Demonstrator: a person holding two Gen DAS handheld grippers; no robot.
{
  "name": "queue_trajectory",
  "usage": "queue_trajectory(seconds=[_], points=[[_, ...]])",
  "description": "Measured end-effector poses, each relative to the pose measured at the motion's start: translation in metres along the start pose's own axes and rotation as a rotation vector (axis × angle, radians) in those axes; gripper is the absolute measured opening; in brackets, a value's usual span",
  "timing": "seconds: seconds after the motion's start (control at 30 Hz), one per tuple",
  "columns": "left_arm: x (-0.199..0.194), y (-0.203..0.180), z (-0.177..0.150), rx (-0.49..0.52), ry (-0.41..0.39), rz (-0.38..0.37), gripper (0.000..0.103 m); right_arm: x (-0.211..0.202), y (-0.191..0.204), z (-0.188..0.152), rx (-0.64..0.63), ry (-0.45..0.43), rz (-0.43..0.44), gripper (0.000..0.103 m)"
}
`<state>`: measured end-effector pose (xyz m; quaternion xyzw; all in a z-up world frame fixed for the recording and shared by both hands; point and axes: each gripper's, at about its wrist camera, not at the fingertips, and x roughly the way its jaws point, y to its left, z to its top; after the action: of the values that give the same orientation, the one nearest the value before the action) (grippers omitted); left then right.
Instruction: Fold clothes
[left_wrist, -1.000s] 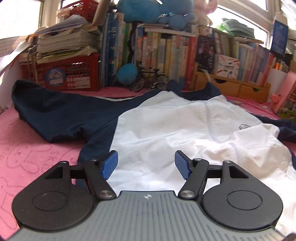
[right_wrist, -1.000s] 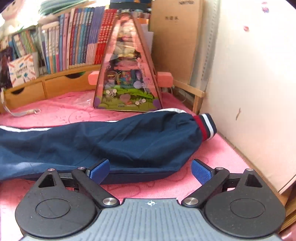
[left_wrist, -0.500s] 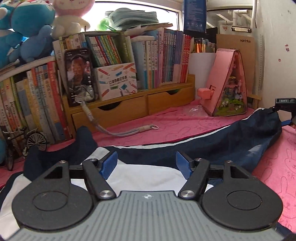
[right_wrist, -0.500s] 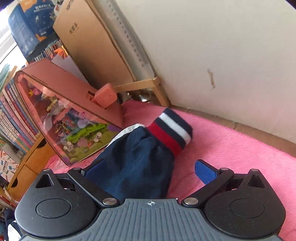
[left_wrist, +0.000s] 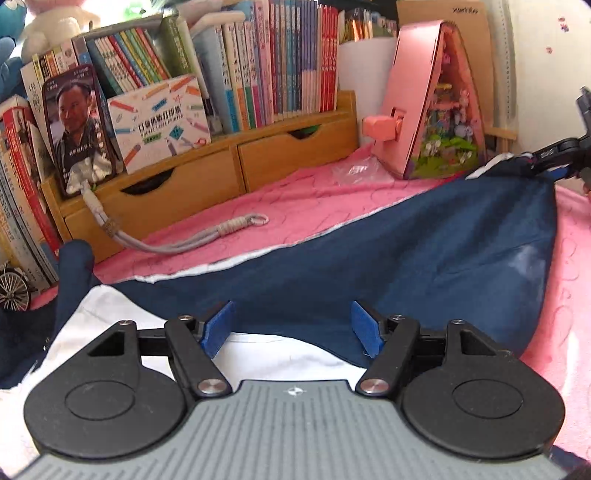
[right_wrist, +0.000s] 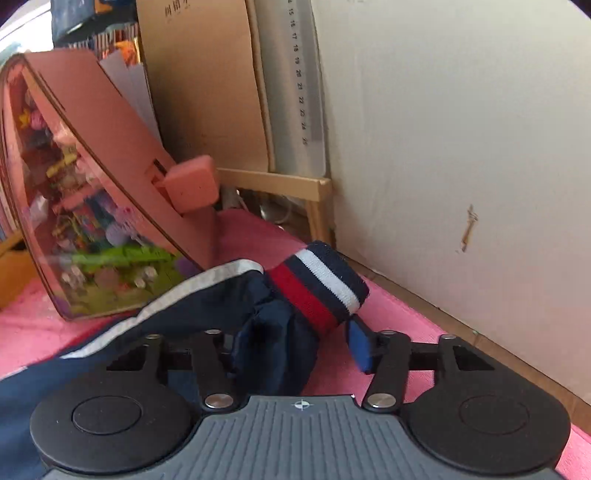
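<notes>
Evidently the sleeve fold is starting: the right gripper (right_wrist: 295, 350) straddles the navy sleeve (left_wrist: 424, 258) by its striped cuff (right_wrist: 319, 286), fingers spread, not yet pinching. Next, close and carry it inward. The left gripper (left_wrist: 291, 326) hovers, fingers spread, over the jacket's white body (left_wrist: 258, 350).

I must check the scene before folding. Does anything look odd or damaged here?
The sleeve is bunched just behind its striped cuff, between the right gripper's open jaws. A pale smudge shows on the navy cloth. The wall has a small scuff.
</notes>
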<state>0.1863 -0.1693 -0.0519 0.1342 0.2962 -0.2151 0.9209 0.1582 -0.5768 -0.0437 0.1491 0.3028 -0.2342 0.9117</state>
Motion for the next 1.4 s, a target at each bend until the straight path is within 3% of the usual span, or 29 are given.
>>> queue_trajectory(seconds=[0.07, 0.13, 0.23, 0.3, 0.4, 0.47, 0.57, 0.77, 0.93, 1.0, 1.07, 1.1, 1.13, 1.27, 1.4], points=[[0.009, 0.007, 0.005, -0.044, 0.021, 0.037, 0.075, -0.016, 0.002, -0.007, -0.024, -0.030, 0.016, 0.081], [0.012, 0.013, 0.009, -0.068, 0.028, 0.079, 0.078, -0.038, 0.010, -0.009, -0.070, -0.048, 0.037, 0.082], [0.003, 0.025, 0.012, -0.124, 0.016, 0.125, 0.067, -0.078, 0.026, -0.013, -0.157, -0.064, 0.117, 0.087], [-0.021, 0.038, 0.007, -0.197, -0.025, 0.061, 0.066, -0.114, 0.039, -0.023, -0.228, -0.062, 0.268, 0.090], [-0.059, 0.048, -0.007, -0.179, -0.057, 0.010, 0.068, -0.166, 0.058, -0.056, -0.324, -0.049, 0.517, 0.095], [-0.073, 0.048, -0.018, -0.089, -0.055, 0.048, 0.068, -0.201, 0.071, -0.091, -0.383, -0.035, 0.663, 0.095], [-0.087, 0.053, -0.032, -0.021, -0.039, 0.098, 0.068, -0.241, 0.091, -0.140, -0.466, 0.044, 0.790, 0.095], [-0.126, 0.080, -0.055, -0.109, -0.064, 0.100, 0.068, -0.308, 0.098, -0.206, -0.651, 0.183, 0.856, 0.095], [-0.149, 0.082, -0.071, -0.158, -0.085, 0.096, 0.070, -0.319, 0.079, -0.241, -0.530, 0.343, 0.924, 0.097], [-0.147, 0.081, -0.069, -0.177, -0.084, 0.083, 0.070, -0.323, 0.080, -0.250, -0.490, 0.347, 0.951, 0.099], [-0.143, 0.077, -0.063, -0.168, -0.085, 0.080, 0.070, -0.327, 0.083, -0.258, -0.457, 0.338, 0.979, 0.095], [-0.141, 0.074, -0.059, -0.161, -0.086, 0.080, 0.070, -0.329, 0.084, -0.260, -0.447, 0.369, 1.014, 0.085], [-0.138, 0.073, -0.056, -0.159, -0.085, 0.076, 0.070, -0.331, 0.085, -0.263, -0.446, 0.401, 1.036, 0.085], [-0.125, 0.071, -0.047, -0.168, -0.068, 0.061, 0.070, -0.325, 0.086, -0.274, -0.487, 0.459, 1.006, 0.085], [-0.110, 0.067, -0.054, -0.209, -0.023, 0.045, 0.070, -0.293, 0.083, -0.278, -0.340, 0.550, 1.020, 0.084]])
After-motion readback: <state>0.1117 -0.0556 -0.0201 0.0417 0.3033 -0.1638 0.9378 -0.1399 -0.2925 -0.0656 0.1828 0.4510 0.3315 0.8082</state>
